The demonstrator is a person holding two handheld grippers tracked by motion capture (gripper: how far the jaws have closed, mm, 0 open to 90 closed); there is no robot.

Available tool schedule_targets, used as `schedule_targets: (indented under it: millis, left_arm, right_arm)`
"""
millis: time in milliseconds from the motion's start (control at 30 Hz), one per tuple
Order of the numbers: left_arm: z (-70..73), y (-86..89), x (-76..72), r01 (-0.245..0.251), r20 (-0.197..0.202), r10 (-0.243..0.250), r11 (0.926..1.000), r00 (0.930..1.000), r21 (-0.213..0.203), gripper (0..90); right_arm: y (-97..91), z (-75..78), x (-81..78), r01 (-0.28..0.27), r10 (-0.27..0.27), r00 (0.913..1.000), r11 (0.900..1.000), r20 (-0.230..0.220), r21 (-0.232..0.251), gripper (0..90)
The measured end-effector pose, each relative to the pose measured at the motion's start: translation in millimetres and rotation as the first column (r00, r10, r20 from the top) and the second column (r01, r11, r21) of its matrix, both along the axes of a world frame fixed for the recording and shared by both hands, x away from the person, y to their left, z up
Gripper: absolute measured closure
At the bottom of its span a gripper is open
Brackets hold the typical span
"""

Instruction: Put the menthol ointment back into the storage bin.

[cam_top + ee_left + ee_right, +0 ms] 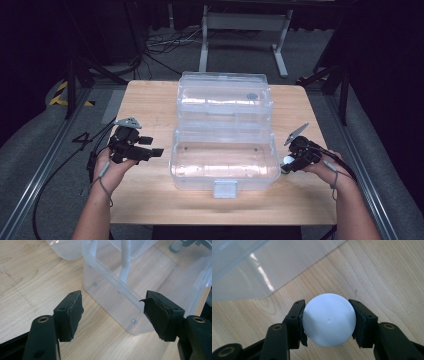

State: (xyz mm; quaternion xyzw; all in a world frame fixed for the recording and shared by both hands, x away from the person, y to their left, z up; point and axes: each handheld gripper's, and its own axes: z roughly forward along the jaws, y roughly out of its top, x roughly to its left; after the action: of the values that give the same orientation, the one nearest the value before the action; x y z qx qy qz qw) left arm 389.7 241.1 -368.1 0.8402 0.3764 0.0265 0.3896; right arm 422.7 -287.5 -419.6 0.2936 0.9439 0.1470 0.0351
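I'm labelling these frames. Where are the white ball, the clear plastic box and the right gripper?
white ball [329, 319], right gripper view, its front face.
clear plastic box [224, 186], high view, front latch.
right gripper [328, 322], right gripper view, between its jaws.

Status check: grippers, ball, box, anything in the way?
Right gripper clamped on white ball. Left gripper open, empty, beside clear box. Box lid open; nothing blocking.

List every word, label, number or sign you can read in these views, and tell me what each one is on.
"4": a dark mark that reads like this digit, on the grey floor left of the table.
No text on the clear plastic box, its open lid or the white ball clamped in the right gripper.
No text on the open left gripper.
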Motion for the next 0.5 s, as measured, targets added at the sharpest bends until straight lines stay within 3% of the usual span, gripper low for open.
schedule_targets:
  millis: [200,500]
  left_arm:
    - [1.4,3.5,-2.0,-0.013,0.008,0.013,0.9999,0.9999,-0.001,31.4]
    - [1.2,8.3,-2.8,-0.023,0.010,0.023,0.9997,0.9997,-0.001,31.4]
  right_arm:
    - [5.0,7.1,-2.5,-0.020,0.020,0.9997,0.9998,0.017,0.008,50.4]
    - [9.6,29.6,-2.0,-0.105,0.104,0.9938,0.9943,0.040,0.022,50.4]
